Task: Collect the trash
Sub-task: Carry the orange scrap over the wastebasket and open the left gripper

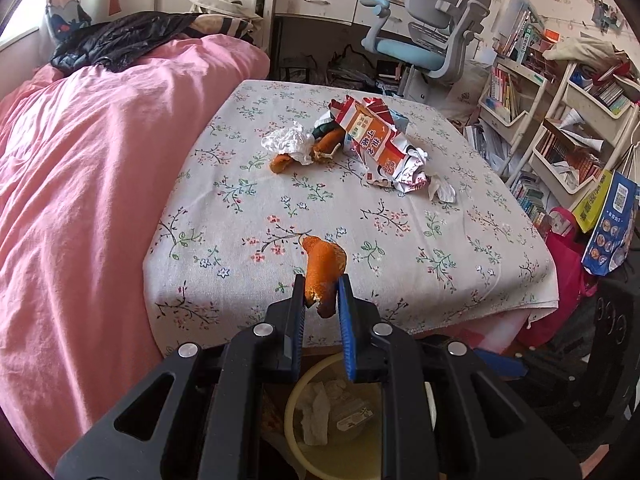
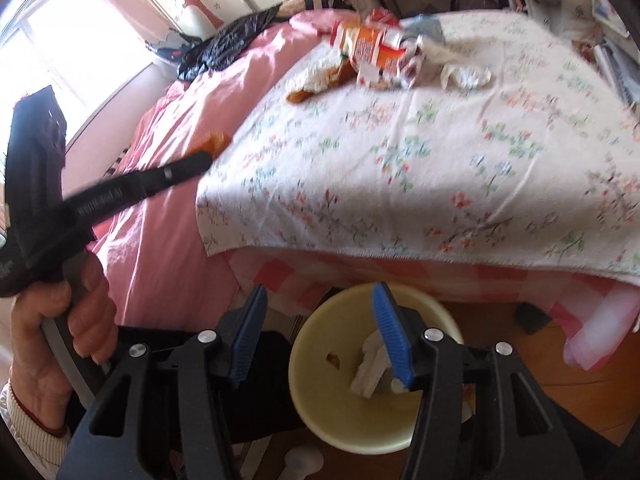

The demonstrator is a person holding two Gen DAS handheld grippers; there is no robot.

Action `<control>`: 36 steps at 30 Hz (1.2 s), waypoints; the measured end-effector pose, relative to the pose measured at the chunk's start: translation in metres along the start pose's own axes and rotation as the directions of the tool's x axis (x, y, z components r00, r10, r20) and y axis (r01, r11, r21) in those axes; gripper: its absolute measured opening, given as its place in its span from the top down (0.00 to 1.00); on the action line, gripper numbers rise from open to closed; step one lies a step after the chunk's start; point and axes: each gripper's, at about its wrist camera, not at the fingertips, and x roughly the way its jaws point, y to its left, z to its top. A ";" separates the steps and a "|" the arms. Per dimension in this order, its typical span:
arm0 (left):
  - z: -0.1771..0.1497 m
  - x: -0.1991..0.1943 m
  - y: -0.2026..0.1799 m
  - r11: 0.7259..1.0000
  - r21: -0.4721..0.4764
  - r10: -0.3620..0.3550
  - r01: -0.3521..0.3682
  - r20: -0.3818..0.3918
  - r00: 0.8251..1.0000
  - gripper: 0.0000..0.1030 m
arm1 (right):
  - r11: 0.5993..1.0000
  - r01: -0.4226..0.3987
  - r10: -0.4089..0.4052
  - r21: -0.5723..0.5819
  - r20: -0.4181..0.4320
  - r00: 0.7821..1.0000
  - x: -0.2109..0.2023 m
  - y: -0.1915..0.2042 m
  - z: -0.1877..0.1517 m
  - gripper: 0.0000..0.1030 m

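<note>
The left gripper (image 1: 321,286) pinches an orange peel (image 1: 322,266), the right gripper (image 2: 320,320) gapes empty above the bin (image 2: 316,420); next, drop the peel into the bin below.

You see large Chinese characters, upside down, on the orange-and-white carton (image 1: 370,138) lying on the bed; you cannot make them out reliably. The blue bag (image 1: 612,232) beside the bed bears a QR code and small print too fine to read.

Daylight floods from a blown-out window (image 2: 60,36); left view sharp; right view motion-blurred; fisheye bends the dark edges.
</note>
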 end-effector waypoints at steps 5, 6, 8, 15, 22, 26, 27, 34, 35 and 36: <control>-0.014 0.007 -0.007 1.000 0.003 -0.004 0.004 -0.053 0.999 0.85 | 0.998 0.054 -0.051 -0.021 0.124 0.991 -0.020 0.002 0.007 0.38; -0.017 0.009 -0.009 1.000 0.005 -0.006 0.007 -0.073 0.997 0.85 | 0.998 0.062 -0.058 -0.023 0.138 0.989 -0.021 0.003 0.008 0.37; -0.027 0.016 -0.014 1.000 0.009 -0.022 0.023 -0.125 0.992 0.85 | 0.997 0.072 -0.067 -0.024 0.153 0.986 -0.022 0.002 0.008 0.34; -0.041 0.025 -0.029 0.999 0.049 0.009 0.000 -0.184 0.983 0.49 | 0.997 0.077 -0.073 -0.018 0.160 0.984 -0.024 0.001 0.012 0.33; -0.035 0.020 -0.016 1.000 -0.009 0.025 -0.026 -0.146 0.989 0.43 | 0.997 0.078 -0.074 -0.018 0.162 0.984 -0.024 0.001 0.012 0.33; -0.031 0.017 -0.012 0.999 -0.036 0.036 -0.040 -0.115 0.993 0.39 | 0.997 0.080 -0.076 -0.021 0.164 0.984 -0.023 0.001 0.013 0.33; -0.030 0.016 -0.010 0.998 -0.043 0.039 -0.043 -0.107 0.994 0.38 | 0.997 0.080 -0.076 -0.021 0.163 0.984 -0.023 0.001 0.013 0.33; -0.025 0.011 -0.001 0.994 -0.094 0.050 -0.056 -0.070 0.996 0.33 | 0.996 0.081 -0.076 -0.026 0.161 0.984 -0.022 0.002 0.012 0.32; -0.025 0.012 -0.001 0.994 -0.097 0.049 -0.055 -0.070 0.996 0.33 | 0.996 0.081 -0.076 -0.027 0.161 0.984 -0.022 0.002 0.012 0.32; -0.025 0.012 -0.001 0.994 -0.099 0.049 -0.055 -0.070 0.996 0.33 | 0.996 0.082 -0.076 -0.028 0.160 0.984 -0.021 0.002 0.012 0.32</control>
